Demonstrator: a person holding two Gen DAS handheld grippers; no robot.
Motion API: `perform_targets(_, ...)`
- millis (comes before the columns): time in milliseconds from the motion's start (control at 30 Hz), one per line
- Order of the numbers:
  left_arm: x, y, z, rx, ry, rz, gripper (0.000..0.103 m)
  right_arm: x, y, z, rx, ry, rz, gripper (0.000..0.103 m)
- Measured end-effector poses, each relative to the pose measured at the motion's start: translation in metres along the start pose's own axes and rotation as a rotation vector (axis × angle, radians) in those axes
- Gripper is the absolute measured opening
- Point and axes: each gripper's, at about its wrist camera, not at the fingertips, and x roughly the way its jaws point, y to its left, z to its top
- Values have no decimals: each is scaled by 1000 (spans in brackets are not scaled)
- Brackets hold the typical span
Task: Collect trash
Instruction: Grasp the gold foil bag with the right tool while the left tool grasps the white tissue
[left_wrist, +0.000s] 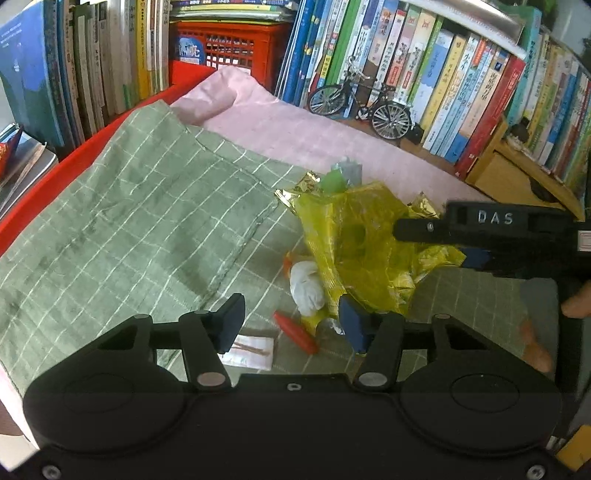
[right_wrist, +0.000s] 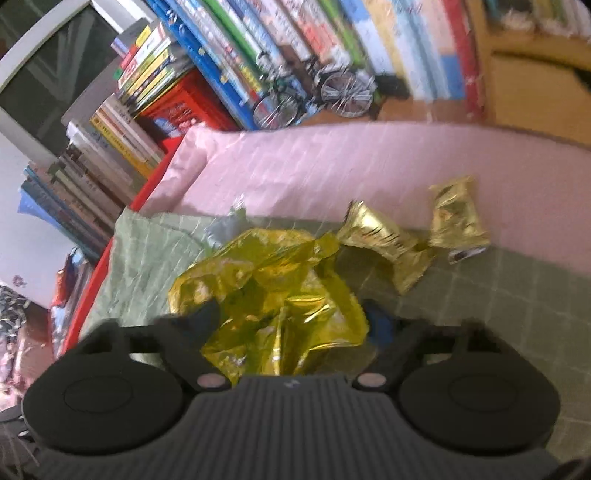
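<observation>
Around yellow wrapper (right_wrist: 280, 306): right fingers (right_wrist: 207, 317).

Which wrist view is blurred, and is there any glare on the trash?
Right wrist: motion-smeared throughout, books streaked; bright glints on the yellow foil bag. Left wrist: sharp, book spines crisp, same yellow foil bag only mildly shiny; fisheye bends the shelf line.
</observation>
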Motion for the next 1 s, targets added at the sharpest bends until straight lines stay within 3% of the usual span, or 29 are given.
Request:
perform_targets(100, 10, -4, 1, 20, 21, 20, 52, -11, -5, -3, -5, -2, 30, 20)
perform_targets(267, 22, -12, 3, 27, 28, 16, 52, -56, -20, -10, -7, -75, -8, 18)
perform_targets(533, 40, -36, 6, 133, 48, 7, 52, -104, -54, -19, -3, -127, -165, 18)
perform_targets(633, 49, -40, 7, 140, 55, 45, 53, -112, -69, -27, 32, -107, -202, 33)
perform_targets(700, 53, -38, 9, 121, 58, 56, 53, -114, -79, -32, 76, -103, -188, 70)
perform_targets(767, 53, -34, 10, 93, 58, 49, 53, -113, -83, -36, 108, -105, -160, 83)
perform_targets(1000, 49, -22, 10, 13, 39, 67, 53, -86, -76, -34, 112, -98, -172, 88)
